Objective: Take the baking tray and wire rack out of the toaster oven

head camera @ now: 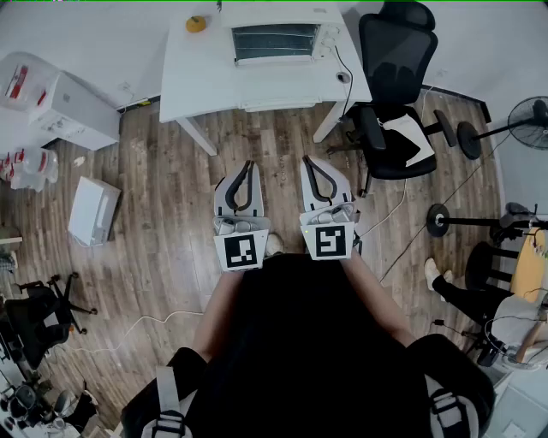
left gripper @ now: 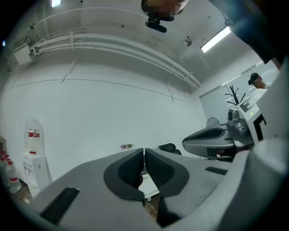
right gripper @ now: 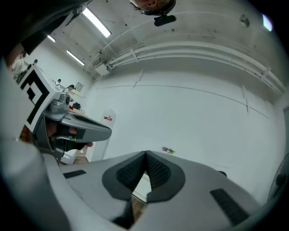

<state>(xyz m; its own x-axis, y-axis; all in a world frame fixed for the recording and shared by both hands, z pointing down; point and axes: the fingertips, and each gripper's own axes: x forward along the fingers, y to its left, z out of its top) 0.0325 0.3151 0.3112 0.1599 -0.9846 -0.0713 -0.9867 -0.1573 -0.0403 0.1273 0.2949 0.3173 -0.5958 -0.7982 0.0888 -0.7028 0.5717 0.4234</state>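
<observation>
Facing the far bench point(head camera: 197, 81), you hold both grippers side by side above the wood floor point(head camera: 154, 192).
Fingers of your left gripper point(head camera: 247, 165) and right gripper point(head camera: 307, 161) are pressed together, empty; the toaster oven point(head camera: 276, 41) sits on that bench.

Right claw point(right gripper: 145, 157) jaws together, empty; left claw point(right gripper: 88, 130) alongside at left; white wall point(right gripper: 189, 117) ahead.

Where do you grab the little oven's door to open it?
Probably the top edge of the glass door, in the middle, coming straight at the front of the toaster oven. It stands on the white table with its glass side facing the person, and the door looks shut. The handle itself is too small to make out.
</observation>
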